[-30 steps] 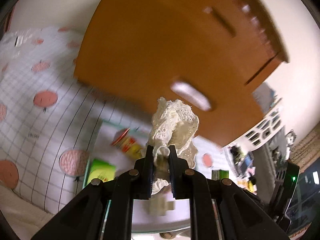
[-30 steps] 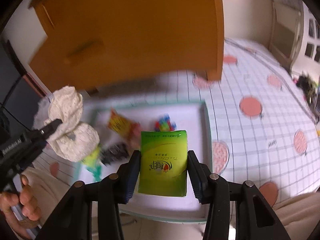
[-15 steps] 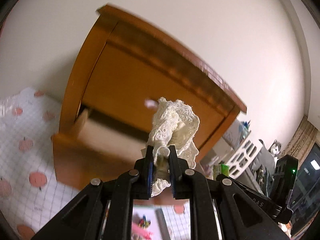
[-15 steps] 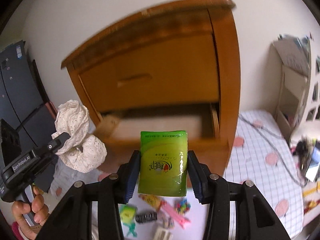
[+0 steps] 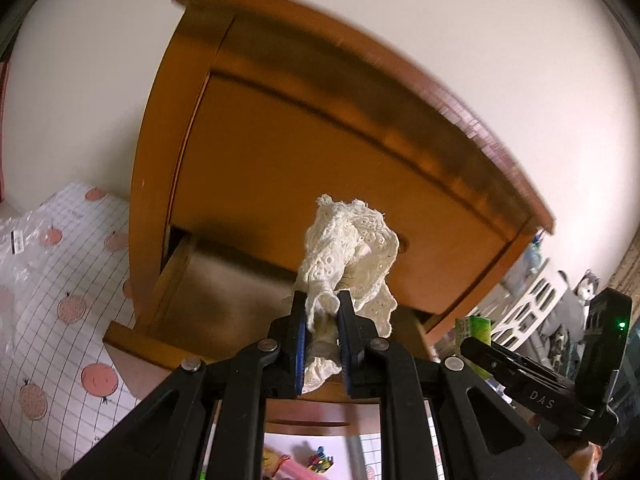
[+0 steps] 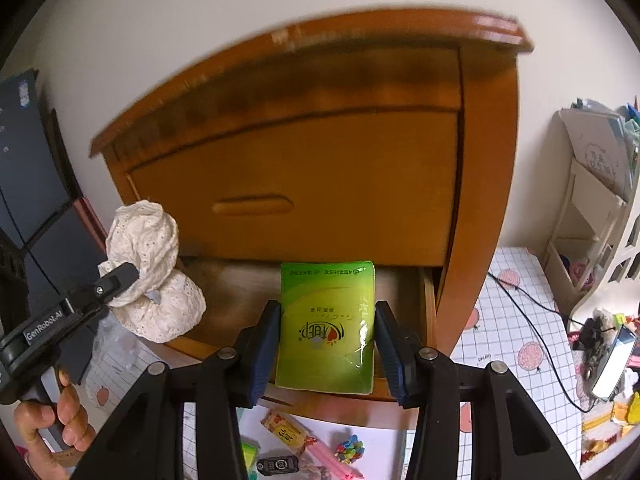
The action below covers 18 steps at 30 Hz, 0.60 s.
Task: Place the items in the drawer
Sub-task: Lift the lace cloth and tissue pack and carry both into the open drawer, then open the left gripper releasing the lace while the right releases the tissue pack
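Both full: left gripper [image 5: 322, 312] pinching white lacy cloth [image 5: 348, 240], right gripper [image 6: 326, 344] squeezing green shiny packet [image 6: 327, 324]. Lower over open wooden drawer [image 6: 224, 292], then let go.

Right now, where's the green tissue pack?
In the right wrist view the green tissue pack is clamped in the right gripper, held in front of the wooden cabinet's open lower drawer, right of the lace cloth.
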Motion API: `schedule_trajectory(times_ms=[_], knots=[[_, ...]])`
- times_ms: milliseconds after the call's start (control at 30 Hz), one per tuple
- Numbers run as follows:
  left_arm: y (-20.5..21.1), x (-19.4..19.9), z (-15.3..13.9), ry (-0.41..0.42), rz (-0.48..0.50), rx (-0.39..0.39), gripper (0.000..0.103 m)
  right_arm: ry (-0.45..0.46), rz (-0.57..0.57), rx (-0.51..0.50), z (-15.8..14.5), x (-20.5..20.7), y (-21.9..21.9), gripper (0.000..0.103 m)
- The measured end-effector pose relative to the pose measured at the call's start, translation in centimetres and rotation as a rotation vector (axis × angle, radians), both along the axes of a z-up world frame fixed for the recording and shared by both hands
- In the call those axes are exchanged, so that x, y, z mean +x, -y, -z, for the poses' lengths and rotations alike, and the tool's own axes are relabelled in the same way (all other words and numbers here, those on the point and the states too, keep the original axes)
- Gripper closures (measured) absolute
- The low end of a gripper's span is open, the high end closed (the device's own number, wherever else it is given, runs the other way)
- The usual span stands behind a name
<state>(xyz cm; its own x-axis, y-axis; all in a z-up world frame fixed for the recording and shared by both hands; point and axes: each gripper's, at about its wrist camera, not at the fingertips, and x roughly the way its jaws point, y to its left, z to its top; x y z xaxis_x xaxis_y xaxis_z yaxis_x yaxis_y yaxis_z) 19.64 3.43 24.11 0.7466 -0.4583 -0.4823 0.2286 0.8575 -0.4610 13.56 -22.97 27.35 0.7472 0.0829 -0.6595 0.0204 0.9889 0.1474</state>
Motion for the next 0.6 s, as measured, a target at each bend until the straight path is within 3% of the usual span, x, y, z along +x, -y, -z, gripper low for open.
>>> schedule_trajectory(times_ms=[133, 200, 267, 367, 600], knots=[[0.4, 0.9, 0.6, -0.036, -0.016, 0.02, 0.088, -0.059, 0.005, -0.014, 1.4, 1.6, -0.3, 0.054], [0.5, 1.1, 0.7, -0.046, -0.015, 0.023, 0.083, -0.077, 0.012, -0.021, 1.8, 2.0, -0.2, 0.053], [0.7, 1.3, 0.8, -0.056, -0.009, 0.03, 0.067, -0.088, 0.015, -0.015, 2.1, 2.4, -0.3, 0.052], [1.0, 1.3, 0.7, -0.051, -0.008, 0.041, 0.053, -0.096, 0.009, -0.009, 2.2, 2.5, -0.6, 0.047], [0.7, 1.3, 1.0, -0.073, -0.037, 0.057, 0.037, -0.109, 0.009, -0.018, 2.5, 2.1, -0.8, 0.038]])
